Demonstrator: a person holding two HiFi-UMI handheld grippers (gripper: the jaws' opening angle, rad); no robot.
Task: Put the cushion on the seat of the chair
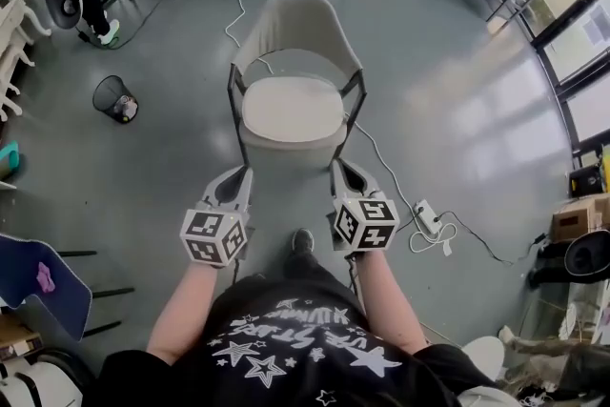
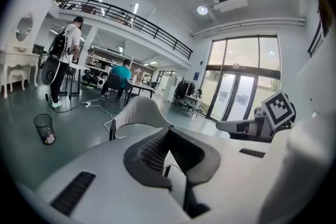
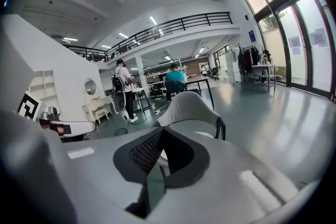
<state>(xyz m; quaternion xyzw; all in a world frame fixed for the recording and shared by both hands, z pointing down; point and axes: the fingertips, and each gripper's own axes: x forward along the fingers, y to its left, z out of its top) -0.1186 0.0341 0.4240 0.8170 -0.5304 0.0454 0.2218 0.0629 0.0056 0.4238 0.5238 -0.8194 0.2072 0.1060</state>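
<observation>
1. Fingers (image 2: 151, 153) of the left gripper (image 2: 168, 150) are pressed together with nothing between them. The right gripper (image 3: 161, 140) is likewise closed and empty.
2. Both grippers hang side by side in front of the person, near the chair (image 1: 297, 22) but not touching it.
3. On the seat lies the cushion (image 1: 291, 108), a pale, flat pad that fills the space between the dark side frames.
4. It looks light and soft to me, and likely to sag if pinched at one corner.
5. If it needs shifting, I would take its front edge with one gripper near each side. The fabric seems grippy enough, and nothing about it looks fragile.
</observation>
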